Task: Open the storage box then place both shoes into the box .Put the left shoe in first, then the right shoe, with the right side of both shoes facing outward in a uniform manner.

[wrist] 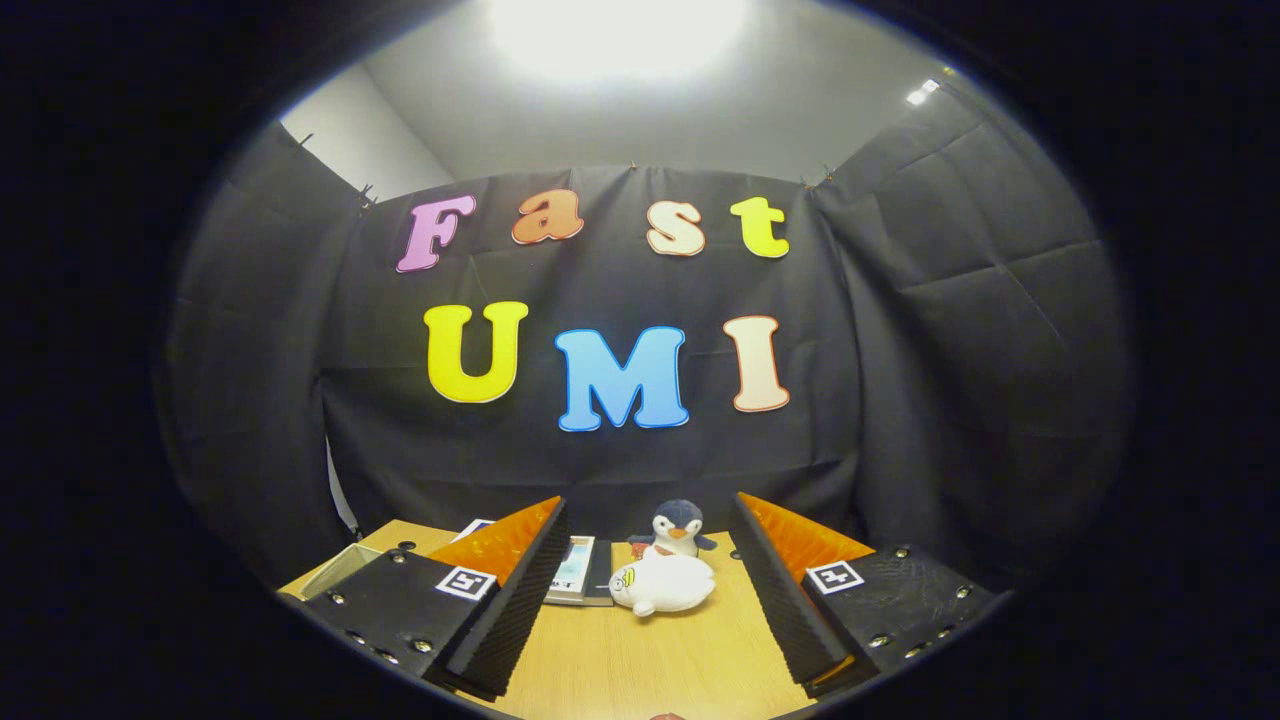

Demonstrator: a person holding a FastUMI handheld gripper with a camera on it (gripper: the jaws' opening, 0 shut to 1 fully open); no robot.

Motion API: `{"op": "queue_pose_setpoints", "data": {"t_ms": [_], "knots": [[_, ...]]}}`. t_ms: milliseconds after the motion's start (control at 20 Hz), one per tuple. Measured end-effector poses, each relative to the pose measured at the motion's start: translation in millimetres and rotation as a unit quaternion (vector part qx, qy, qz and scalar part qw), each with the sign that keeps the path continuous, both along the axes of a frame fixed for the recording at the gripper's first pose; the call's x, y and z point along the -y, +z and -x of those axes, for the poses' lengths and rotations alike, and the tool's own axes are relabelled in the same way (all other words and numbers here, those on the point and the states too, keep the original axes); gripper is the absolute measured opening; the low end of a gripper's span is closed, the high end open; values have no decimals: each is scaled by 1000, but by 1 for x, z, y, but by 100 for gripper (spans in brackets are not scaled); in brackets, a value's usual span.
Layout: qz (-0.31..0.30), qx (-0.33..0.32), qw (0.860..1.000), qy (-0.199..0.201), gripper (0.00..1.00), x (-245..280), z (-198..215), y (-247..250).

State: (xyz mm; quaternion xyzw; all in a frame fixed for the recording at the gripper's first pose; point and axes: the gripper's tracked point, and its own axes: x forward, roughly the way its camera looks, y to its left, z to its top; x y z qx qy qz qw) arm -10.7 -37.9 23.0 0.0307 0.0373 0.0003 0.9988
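Well above the wooden worktop (640, 660), the hand-held gripper (645, 570) gapes wide and empty, a white plush toy (662, 585) lying between its fingers.

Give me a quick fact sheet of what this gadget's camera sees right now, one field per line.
setting: booth with black cloth walls
surface: light wooden table
gripper: open, fingers spread wide, holding nothing
between the fingers: white plush seal toy lying on the table
behind it: small grey-and-white plush penguin, upright, right up against the seal
beside the left finger: flat grey book-like item, partly hidden
far left: pale box edge, too little visible to identify
shoes: no shoe to be made out
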Motion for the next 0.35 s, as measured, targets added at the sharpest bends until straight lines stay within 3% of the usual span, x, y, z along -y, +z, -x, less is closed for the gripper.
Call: {"op": "queue_pose_setpoints", "data": {"t_ms": [350], "knots": [[-2, 8, 1000, -2, 97, 10, 9, -4]]}}
